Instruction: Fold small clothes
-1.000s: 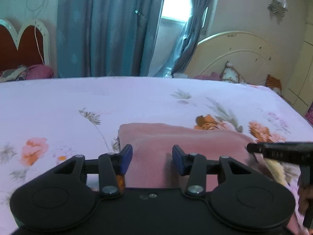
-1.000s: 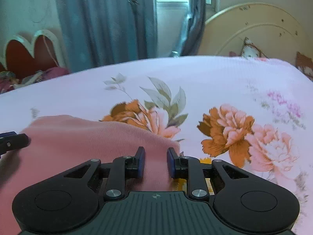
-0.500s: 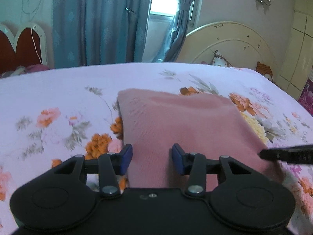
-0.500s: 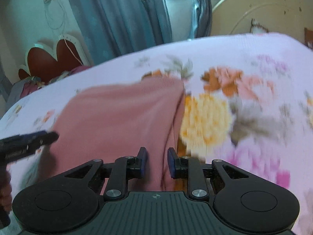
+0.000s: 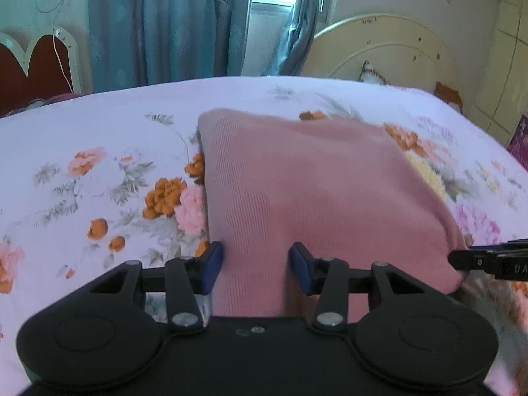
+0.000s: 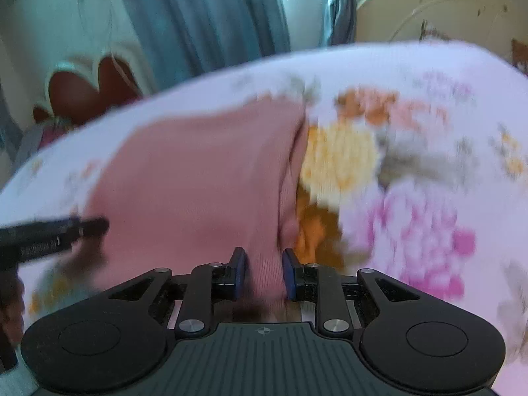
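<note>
So each gripper has a near corner of the pink ribbed garment (image 5: 316, 191): the left gripper (image 5: 255, 267) is clamped on a bunched ridge of cloth at the garment's 7 o'clock corner, and the right gripper (image 6: 260, 274) pinches a narrower pleat at its 5 o'clock corner. Holding both corners at once looks meant to keep the near edge level, so it can be carried over toward 12 o'clock as one even fold. The garment lies spread on the floral bedsheet (image 5: 99, 198), its far edge flat. Nothing sits on the sheet in the fold's path. Beyond, a cream headboard (image 5: 396, 49) stands at 1 o'clock and teal curtains (image 5: 158, 23) at 11 o'clock, well clear.
</note>
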Available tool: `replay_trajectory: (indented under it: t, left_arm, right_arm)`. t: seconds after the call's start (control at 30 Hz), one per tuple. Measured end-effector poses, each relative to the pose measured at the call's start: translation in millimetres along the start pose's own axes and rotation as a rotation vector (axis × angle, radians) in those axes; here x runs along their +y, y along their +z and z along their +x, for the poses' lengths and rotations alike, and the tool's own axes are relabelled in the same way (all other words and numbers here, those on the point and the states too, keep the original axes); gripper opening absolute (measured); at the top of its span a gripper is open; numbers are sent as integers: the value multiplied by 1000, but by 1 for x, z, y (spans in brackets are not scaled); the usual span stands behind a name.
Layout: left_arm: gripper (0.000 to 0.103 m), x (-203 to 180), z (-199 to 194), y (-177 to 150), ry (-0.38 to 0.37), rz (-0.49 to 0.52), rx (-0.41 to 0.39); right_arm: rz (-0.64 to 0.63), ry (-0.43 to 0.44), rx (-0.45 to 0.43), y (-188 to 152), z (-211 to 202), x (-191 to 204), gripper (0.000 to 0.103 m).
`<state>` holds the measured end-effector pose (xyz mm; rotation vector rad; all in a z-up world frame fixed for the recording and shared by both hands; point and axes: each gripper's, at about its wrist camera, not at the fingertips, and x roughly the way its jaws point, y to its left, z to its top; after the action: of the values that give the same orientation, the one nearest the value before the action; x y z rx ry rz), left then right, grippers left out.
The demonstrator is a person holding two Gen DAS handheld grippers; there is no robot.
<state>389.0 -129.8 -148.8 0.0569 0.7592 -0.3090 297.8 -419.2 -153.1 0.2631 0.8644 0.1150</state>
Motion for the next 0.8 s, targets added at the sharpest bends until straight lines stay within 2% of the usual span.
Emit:
replay_trajectory:
  t: [0.07,0.1,0.13,0.23,0.4,0.43,0.63,0.7,0.77,0.8]
  left_arm:
    - [45,0,1,-1,-1,-4,9]
    - [45,1,0,0,-4,-13,11]
    - [44,1,-1,1,-7,-20,11]
    - [45,1,0,0,-5,-35,17]
    - [55,-1,0,1,1,-41,39]
    - [59,0,-2,2,-2,-43,36]
    - [62,1,-6,18,10,-70,15]
    - [68,1,-4,24,17,-64,11]
    - [75,1,-2,31,19,-66,2]
    - [76,2,0,34,20,-66,0]
  right_arm:
    - [51,5,-12,-1,-4,-8,24]
    - [62,1,-27,0,-8,-9,12]
    - [42,-3,-43,1,-12,-7,7]
    - [-34,-29,-17,-5,-6,0,7]
    - [30,1,-25,2,-13,-6,8]
    - [34,7,-27,4,-16,-6,8]
    - [39,32,-74,22,-19,-1,9]
    - [40,40,-75,29,-14,-1,10]
    - [55,49,-81,37,-8,-3,21]
    - [64,49,-88,40,-6,-3,45]
